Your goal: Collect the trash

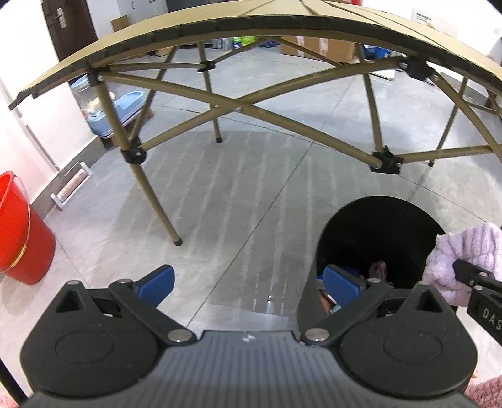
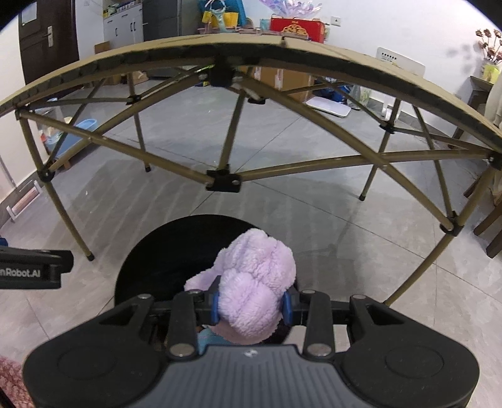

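Observation:
A fluffy lilac cloth [image 2: 254,285] is bunched between the blue pads of my right gripper [image 2: 251,306], which is shut on it just above the mouth of a black bin [image 2: 163,257]. In the left wrist view the same lilac cloth [image 1: 464,254] shows at the right edge over the black bin [image 1: 376,238], with some trash lying at the bin's bottom. My left gripper [image 1: 248,282] stands open over the grey floor to the left of the bin, nothing between its blue pads [image 1: 157,282].
A tan folding table [image 1: 219,40] with crossed legs stands just beyond the bin. A red bucket [image 1: 18,229] sits by the left wall, blue tubs [image 1: 125,106] behind the table. Boxes and clutter line the far wall [image 2: 298,28]. A wooden chair [image 2: 489,201] is at the right.

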`<state>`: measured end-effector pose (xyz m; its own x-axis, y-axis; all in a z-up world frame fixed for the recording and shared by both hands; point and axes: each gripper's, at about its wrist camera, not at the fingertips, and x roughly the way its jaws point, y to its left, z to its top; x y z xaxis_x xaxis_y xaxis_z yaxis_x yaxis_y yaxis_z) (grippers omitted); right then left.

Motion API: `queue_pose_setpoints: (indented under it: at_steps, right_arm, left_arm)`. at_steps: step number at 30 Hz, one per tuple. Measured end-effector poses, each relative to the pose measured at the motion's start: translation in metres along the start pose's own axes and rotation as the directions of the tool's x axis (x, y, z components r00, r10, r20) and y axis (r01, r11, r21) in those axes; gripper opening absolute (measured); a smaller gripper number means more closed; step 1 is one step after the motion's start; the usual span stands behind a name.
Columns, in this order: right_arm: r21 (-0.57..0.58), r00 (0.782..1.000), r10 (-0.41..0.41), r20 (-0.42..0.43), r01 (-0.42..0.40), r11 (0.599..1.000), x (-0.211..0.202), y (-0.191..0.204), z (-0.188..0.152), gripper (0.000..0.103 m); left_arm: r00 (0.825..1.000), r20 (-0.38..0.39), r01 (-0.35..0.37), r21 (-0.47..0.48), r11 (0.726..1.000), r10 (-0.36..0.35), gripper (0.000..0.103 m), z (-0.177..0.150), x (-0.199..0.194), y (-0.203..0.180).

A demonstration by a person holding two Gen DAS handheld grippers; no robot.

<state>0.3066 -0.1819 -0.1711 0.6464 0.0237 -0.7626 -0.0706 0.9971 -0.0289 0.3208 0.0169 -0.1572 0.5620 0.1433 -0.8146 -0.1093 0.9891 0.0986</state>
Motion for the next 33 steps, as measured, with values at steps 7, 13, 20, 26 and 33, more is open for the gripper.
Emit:
queue_pose_setpoints:
  at_steps: [7,13,20,26,33]
  right_arm:
    - [-0.015,1.000,0.006,-0.030,-0.006,1.000,0.015,0.019,0.002,0.035]
    - [0.003,0.998,0.019,-0.065,-0.019,1.000,0.023,0.020,0.001,0.056]
    - [0.030,0.998,0.037,-0.048,-0.036,0.999,0.021,0.017,0.002,0.103]
    - [0.025,0.997,0.054,-0.056,-0.053,0.998,0.022,0.018,0.002,0.103]
    - [0.030,0.999,0.053,-0.013,-0.052,0.998,0.009,0.012,0.005,0.103]
  left_arm:
    - [1.000,-0.002,-0.011,-0.034,0.999,0.011,0.103,0.000,-0.001,0.016]
    - [1.000,-0.001,-0.006,-0.037,0.999,0.006,0.103,0.000,-0.003,0.015]
    - [1.000,0.000,-0.005,-0.037,0.999,0.005,0.103,0.000,-0.003,0.014]
    - [1.000,0.012,0.001,-0.046,0.999,-0.001,0.103,0.001,-0.006,0.016]
    - [0.999,0.049,0.008,-0.060,0.998,-0.005,0.103,0.002,-0.013,0.017]
